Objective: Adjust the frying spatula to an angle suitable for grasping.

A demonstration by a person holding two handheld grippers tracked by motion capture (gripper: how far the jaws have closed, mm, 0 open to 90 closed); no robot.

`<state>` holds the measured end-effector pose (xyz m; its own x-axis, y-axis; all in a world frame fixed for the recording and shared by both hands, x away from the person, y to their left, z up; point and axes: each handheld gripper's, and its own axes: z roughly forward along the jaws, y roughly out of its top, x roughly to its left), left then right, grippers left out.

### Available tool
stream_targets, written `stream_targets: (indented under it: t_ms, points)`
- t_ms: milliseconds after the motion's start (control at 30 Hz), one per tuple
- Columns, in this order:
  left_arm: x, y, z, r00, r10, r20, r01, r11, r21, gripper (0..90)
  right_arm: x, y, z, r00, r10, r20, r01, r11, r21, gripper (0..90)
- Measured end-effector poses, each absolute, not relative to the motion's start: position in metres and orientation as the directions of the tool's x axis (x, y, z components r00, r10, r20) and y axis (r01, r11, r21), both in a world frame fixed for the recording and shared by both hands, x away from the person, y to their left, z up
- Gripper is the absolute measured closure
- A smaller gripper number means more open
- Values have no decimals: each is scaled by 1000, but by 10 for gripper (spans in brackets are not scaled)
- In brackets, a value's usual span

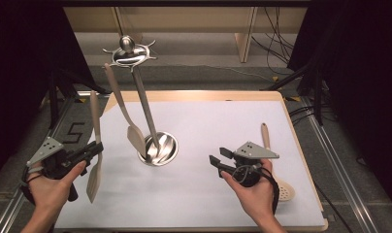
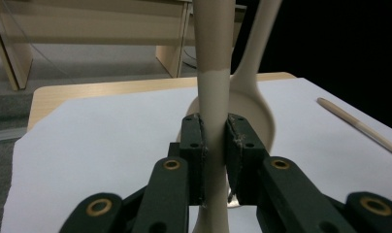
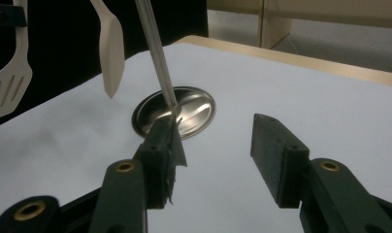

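My left gripper point(image 1: 98, 147) point(image 2: 214, 131) is shut on the handle of a beige slotted spatula point(image 1: 94, 171) point(image 2: 212, 82), held upright above the table's left edge with the blade down. A metal utensil stand point(image 1: 160, 148) point(image 3: 174, 111) rises from its round base to a hooked top point(image 1: 128, 51). From that top hangs a beige spoon point(image 1: 135, 137) point(image 2: 254, 109) point(image 3: 111, 53). My right gripper point(image 1: 219, 155) point(image 3: 218, 141) is open, right of the stand's base, nothing between its jaws. The spatula point(image 3: 9, 82) also hangs at the left of the right gripper view.
A beige slotted spoon point(image 1: 285, 190) lies on the white sheet point(image 1: 208, 121) behind my right hand, its handle point(image 2: 354, 126) pointing away. The wooden table edge point(image 1: 301, 145) runs along the right. Dark curtains and cables lie beyond.
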<state>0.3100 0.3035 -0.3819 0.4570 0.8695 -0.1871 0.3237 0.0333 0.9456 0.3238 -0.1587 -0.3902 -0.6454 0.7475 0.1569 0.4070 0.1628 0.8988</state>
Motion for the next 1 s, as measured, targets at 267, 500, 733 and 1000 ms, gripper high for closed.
stream_targets:
  t_ms: [267,500,733,1000]
  points:
    - [297,283,-375,507,844,-178,303,19,953,781,323,-154,-385,-663,736,138,381,173,908,532]
    - [296,253,-370,585,799,-136,279,-42,959,781,321,-146,-376,-679,722,133,363,173,916,531]
    - [303,218,-370,646,754,-118,285,-94,954,781,323,-139,-366,-706,700,107,323,184,928,533]
    - [312,177,-372,699,707,-104,284,-142,948,781,326,-122,-348,-733,673,99,283,169,944,533]
